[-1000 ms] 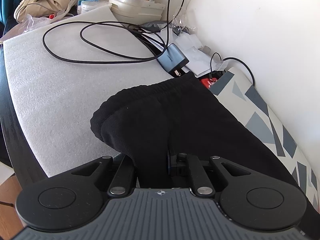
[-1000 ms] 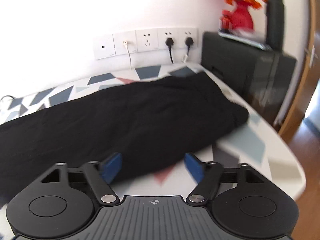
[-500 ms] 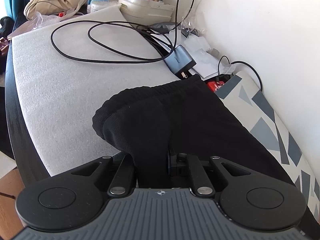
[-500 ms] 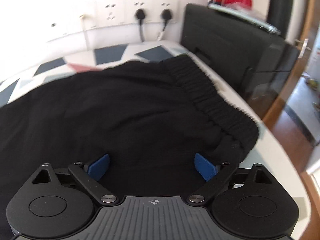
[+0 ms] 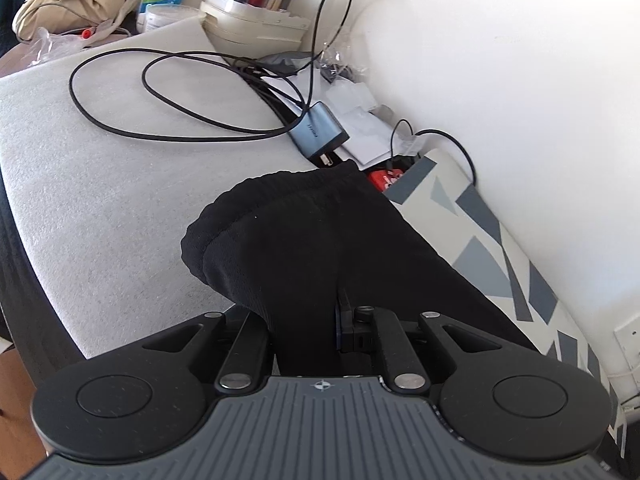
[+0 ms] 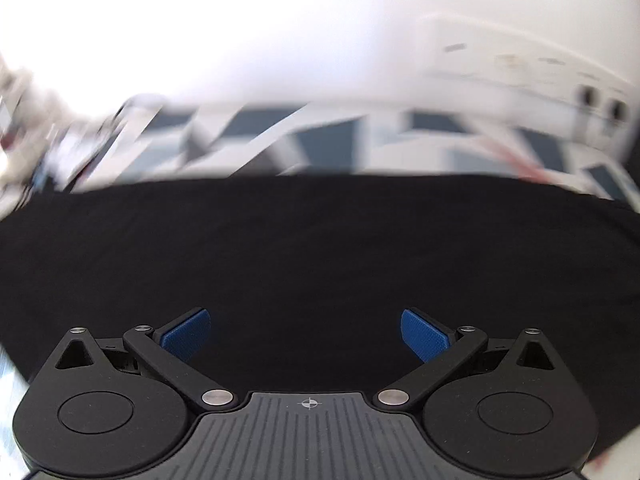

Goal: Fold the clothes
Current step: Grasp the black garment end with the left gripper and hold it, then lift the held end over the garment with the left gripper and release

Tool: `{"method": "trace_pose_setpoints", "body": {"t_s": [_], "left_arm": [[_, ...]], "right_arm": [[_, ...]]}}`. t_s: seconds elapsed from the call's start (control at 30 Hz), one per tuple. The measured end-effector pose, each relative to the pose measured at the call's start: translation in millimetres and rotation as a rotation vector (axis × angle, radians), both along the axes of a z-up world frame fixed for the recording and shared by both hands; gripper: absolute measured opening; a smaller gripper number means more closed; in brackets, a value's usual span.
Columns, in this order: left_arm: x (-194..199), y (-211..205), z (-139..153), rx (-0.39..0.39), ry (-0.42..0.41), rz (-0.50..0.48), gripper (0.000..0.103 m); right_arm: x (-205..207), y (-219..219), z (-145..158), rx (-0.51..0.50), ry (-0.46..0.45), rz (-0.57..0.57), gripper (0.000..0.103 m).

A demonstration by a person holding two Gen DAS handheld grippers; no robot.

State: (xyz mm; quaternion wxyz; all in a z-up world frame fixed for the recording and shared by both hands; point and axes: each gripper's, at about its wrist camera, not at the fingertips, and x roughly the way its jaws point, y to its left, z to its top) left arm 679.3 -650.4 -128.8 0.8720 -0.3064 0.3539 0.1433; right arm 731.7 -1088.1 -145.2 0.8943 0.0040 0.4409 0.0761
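Note:
Black trousers (image 5: 320, 236) lie along the table, their cuffed leg ends resting on the white foam sheet (image 5: 100, 184). My left gripper (image 5: 306, 320) is shut on the trousers, with the black cloth bunched between its fingers and hiding the pads. In the right wrist view the same black trousers (image 6: 320, 248) fill the middle of a motion-blurred frame. My right gripper (image 6: 306, 332) hovers over the cloth, open wide, blue pads (image 6: 186, 334) apart with nothing gripped.
A looped black cable (image 5: 168, 96) and a grey charger (image 5: 318, 134) lie on the foam. Bottles, a cream organiser (image 5: 256, 24) and a beige bag (image 5: 68, 4) crowd the far end. A grey-triangle patterned cloth (image 5: 492, 248) runs along the white wall. Wall sockets (image 6: 600, 104) show blurred.
The right gripper has swung left from the waistband end to over the middle of the trousers, staying open. The left gripper keeps its hold and has shifted only slightly.

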Motion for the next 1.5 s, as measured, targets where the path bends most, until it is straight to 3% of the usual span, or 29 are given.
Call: {"method": "trace_pose_setpoints", "body": {"t_s": [0.17,0.33,0.47,0.6,0.8,0.97,1.1,1.2,1.3,1.4,1.47,1.5], "left_arm": [[-1,2,4,-0.019,-0.027,-0.039,0.011],[-2,-6,16,-0.001,-0.074,-0.116,0.011],[-3,-13,29,-0.046,-0.138,-0.172,0.011],[-1,-37,47,-0.049,-0.219,-0.295,0.011],[7,-106,72,-0.005,-0.307,-0.555,0.011],[7,-187,70,0.035,-0.326,-0.828,0.011],[5,-262,42,0.092,-0.234,-1.061,0.011],[-2,-308,14,0.131,-0.157,-1.196,0.011],[-12,-336,-11,0.169,-0.093,-1.276,0.012],[-12,-337,-24,0.162,-0.066,-1.300,0.016],[-11,-335,-26,0.129,-0.056,-1.303,0.023],[-8,-333,-25,0.101,-0.047,-1.308,0.034]], "right_arm": [[-9,67,-11,-0.054,-0.007,0.163,0.102],[-10,92,-18,-0.065,0.042,0.218,0.102],[-21,101,-16,-0.067,0.037,0.234,0.102],[-25,89,-14,-0.054,0.040,0.209,0.102],[-31,72,-12,-0.034,0.045,0.172,0.102],[-31,-12,6,0.009,0.022,-0.120,0.102],[-42,-88,12,0.072,0.022,-0.379,0.102],[-53,-123,13,0.080,0.020,-0.493,0.102],[-66,-135,9,0.078,0.023,-0.526,0.102],[-79,-145,6,0.076,0.028,-0.553,0.102],[-79,-145,2,0.072,0.033,-0.549,0.102],[-77,-144,1,0.071,0.035,-0.544,0.102]]}}
